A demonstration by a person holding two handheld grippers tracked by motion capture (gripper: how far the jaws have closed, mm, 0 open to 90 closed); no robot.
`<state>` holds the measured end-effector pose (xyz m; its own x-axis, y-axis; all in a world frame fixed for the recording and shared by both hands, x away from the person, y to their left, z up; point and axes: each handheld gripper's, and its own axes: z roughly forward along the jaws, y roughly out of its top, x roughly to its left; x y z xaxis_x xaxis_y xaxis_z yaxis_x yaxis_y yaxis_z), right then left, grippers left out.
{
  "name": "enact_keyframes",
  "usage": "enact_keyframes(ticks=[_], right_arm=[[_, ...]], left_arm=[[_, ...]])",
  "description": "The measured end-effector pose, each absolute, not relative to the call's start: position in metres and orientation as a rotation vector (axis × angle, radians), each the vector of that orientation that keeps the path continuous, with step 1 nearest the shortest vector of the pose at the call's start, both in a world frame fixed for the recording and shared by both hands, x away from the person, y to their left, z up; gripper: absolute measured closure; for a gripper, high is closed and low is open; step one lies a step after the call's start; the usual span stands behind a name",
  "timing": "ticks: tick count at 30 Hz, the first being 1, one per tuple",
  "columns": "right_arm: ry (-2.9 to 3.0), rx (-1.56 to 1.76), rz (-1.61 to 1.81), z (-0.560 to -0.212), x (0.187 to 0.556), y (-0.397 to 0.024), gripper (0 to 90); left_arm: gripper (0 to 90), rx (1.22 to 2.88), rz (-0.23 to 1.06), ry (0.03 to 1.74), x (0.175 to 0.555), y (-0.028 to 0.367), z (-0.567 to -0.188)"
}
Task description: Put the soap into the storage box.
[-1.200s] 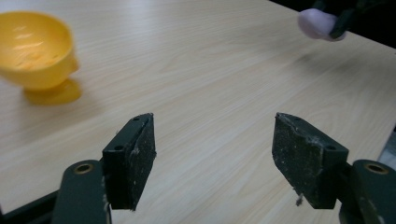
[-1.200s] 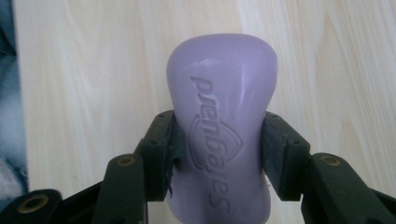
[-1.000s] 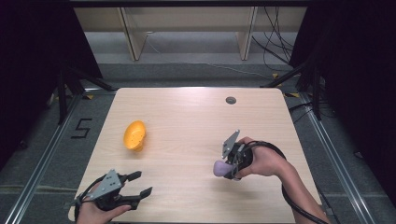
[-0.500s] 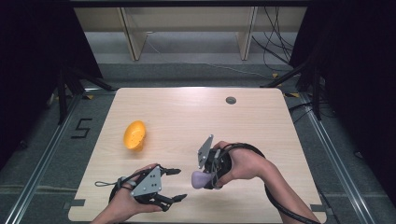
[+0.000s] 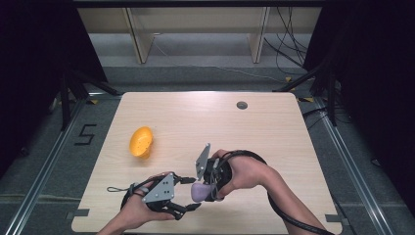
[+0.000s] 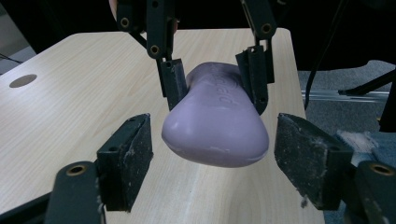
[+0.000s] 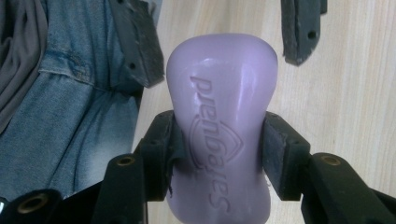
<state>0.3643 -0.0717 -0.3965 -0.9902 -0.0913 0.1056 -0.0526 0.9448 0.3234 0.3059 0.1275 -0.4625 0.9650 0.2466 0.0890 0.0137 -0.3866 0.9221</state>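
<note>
The right gripper is clamping the purple soap bar and presenting its free end between the left gripper's wide-open jaws, apparently for a handover

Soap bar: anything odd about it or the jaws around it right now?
Nothing wrong with the purple soap bar: it is intact, held off the table in the right gripper. The left gripper is open around its free end, pads scuffed.

Light wood-grain table with round grommet hole near far edge, grey floor bearing a black "5" marking, metal floor rails either side, pale shelving unit behind, black curtains flanking, loose cables at rear right.
</note>
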Motion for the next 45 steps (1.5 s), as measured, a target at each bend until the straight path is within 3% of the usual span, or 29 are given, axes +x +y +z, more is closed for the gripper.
enact_keyframes(ticks=[14,24,26,45], right_arm=[[-2.968,0.157,-0.489,-0.394,0.361,-0.067,50.9],[-2.950,0.171,-0.516,-0.393,0.360,-0.068,50.8],[-2.931,0.294,-0.596,-0.393,0.364,-0.065,50.8],[-2.877,0.241,-0.592,-0.391,0.360,-0.061,50.2]], left_arm=[[38.0,1.956,0.234,0.149,0.306,0.124,-0.465],[39.1,1.943,0.219,0.149,0.304,0.127,-0.463],[39.2,1.940,0.233,0.132,0.304,0.128,-0.460],[39.5,1.960,0.169,0.176,0.299,0.131,-0.450]])
